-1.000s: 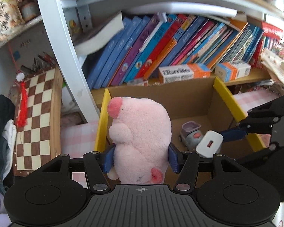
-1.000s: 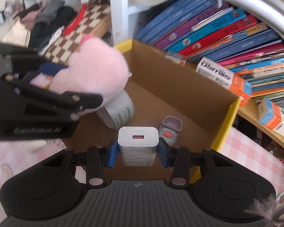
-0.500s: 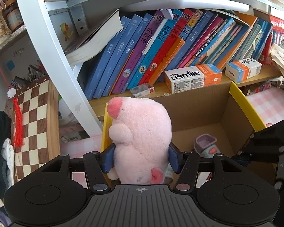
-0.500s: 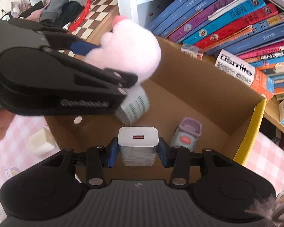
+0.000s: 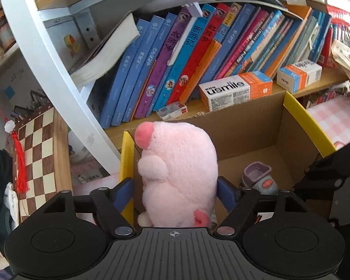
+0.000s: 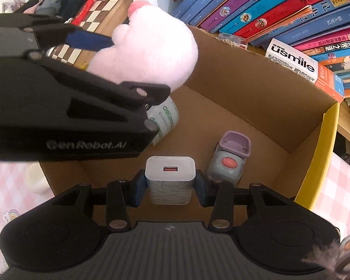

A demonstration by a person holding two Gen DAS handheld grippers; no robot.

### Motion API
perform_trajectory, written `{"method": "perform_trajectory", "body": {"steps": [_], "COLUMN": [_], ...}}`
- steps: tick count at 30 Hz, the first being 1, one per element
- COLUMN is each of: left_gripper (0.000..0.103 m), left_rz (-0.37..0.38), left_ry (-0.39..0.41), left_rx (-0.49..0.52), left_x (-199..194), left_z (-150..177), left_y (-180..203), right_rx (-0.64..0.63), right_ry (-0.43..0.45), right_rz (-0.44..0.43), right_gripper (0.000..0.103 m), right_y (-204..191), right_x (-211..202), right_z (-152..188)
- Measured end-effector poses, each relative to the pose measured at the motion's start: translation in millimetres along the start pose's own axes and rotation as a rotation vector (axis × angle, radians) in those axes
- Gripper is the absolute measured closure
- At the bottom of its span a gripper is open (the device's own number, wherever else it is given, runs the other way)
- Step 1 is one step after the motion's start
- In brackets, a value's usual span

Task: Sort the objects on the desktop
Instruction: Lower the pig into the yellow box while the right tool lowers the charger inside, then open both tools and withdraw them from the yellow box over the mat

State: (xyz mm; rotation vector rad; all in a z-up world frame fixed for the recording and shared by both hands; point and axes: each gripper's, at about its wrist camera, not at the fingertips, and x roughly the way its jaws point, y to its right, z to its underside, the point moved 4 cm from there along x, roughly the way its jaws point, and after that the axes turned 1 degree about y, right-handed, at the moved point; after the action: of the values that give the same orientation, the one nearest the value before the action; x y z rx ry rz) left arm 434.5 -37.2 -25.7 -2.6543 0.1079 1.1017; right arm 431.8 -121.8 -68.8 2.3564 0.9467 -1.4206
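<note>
My left gripper [image 5: 175, 192] is shut on a pink plush pig [image 5: 178, 170] and holds it over the left rim of an open cardboard box [image 5: 249, 126] with yellow flaps. The pig also shows in the right wrist view [image 6: 149, 46], with the left gripper [image 6: 109, 44] around it. My right gripper [image 6: 170, 186] is shut on a white USB charger [image 6: 170, 177] above the box's inside [image 6: 245, 88]. Its arm shows at the right edge of the left wrist view [image 5: 333, 175]. In the box lie a small purple-grey toy car [image 6: 229, 161] and a white roll with green print [image 6: 166, 119].
Behind the box is a shelf with leaning books [image 5: 198, 53], a usmile carton [image 5: 235, 91] and a smaller orange-white carton [image 5: 298, 74]. A chessboard [image 5: 37, 158] with a red tassel leans at the left. A pink checked cloth [image 6: 336, 191] covers the table around the box.
Both grippers have come closer to the box and shelf. The pig now sits over the box's left rim, and the charger is lower, inside the box opening.
</note>
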Motion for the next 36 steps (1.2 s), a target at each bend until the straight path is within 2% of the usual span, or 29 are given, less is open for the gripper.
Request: {"method": "perform_trajectory", "body": {"steps": [6, 12, 16, 18, 28, 36], "left_gripper": [0.014, 0.007, 0.005, 0.003, 0.002, 0.000], "left_rz": [-0.033, -0.052, -0.036, -0.033, -0.063, -0.036], "left_ry": [0.061, 0.139, 0.188, 0.205, 0.226, 0.293], "left_rx": [-0.078, -0.087, -0.103, -0.104, -0.103, -0.121], "left_x": [-11, -29, -42, -47, -73, -117], "left_z": [-11, -17, -21, -21, -13, -3], "left_y": [-12, -14, -13, -12, -12, -17], "right_rx": [0.020, 0.033, 0.038, 0.042, 0.038, 0.033], "right_ry": [-0.007, -0.002, 0.001, 0.009, 0.087, 0.171], "right_rz": [0.001, 0.001, 0.004, 0.008, 0.017, 0.096], "right_gripper": [0.062, 0.061, 0.060, 0.055, 0.044, 0.038], "right_y": [2, 4, 5, 5, -6, -17], "right_x": [-1, 0, -1, -2, -31, -76], "right_z": [1, 0, 0, -1, 0, 3]}}
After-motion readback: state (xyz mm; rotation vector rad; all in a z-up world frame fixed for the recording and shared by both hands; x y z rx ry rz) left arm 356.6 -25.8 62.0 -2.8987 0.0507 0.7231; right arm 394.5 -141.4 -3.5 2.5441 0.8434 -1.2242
